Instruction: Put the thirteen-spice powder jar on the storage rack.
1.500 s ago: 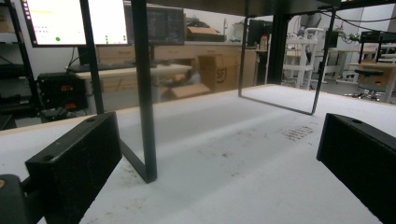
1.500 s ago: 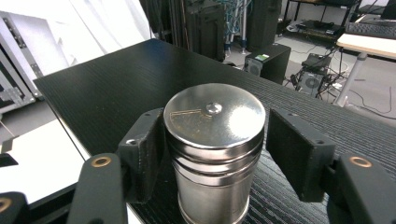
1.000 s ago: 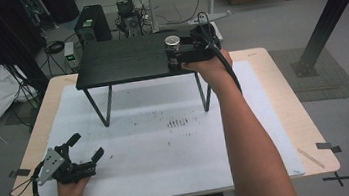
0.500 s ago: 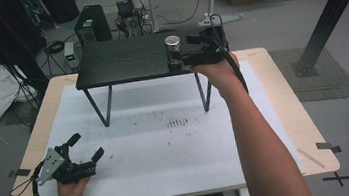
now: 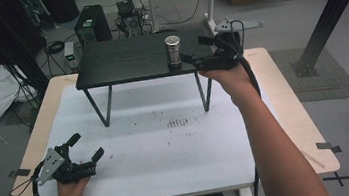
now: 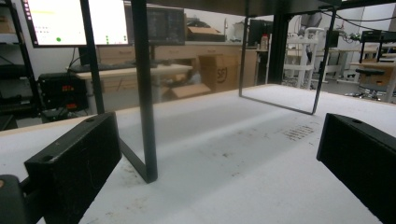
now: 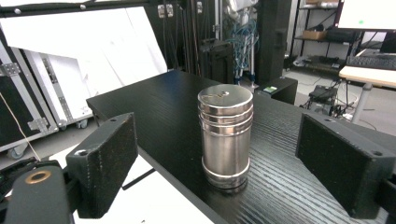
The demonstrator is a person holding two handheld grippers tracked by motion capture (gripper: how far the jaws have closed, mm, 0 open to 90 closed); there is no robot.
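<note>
Steel canister (image 7: 226,135) upright near front edge of black shelf (image 5: 127,61). My right gripper (image 5: 197,50) jaws spread, flanking it, no contact. Likely heavy, rigid, slick; I judge mid-body best hold, below ridged lid. Left gripper (image 5: 85,148) agape, idle.

A light wooden surface (image 5: 295,113) carries the whole set-up, and a white sheet (image 5: 169,154) covers most of its top, leaving bare wood along the left, right and far edges. The sheet bears a small cluster of dark marks (image 5: 178,122) near its middle and scattered specks around it. A low black shelf (image 5: 127,61) with a wood-grain top stands on the far part of the sheet on thin black metal legs (image 5: 107,103). A steel canister (image 5: 173,51) stands upright on the shelf, near its right end and close to the front edge. Strips of dark tape (image 5: 328,146) sit at the surface's near-left and near-right edges.
</note>
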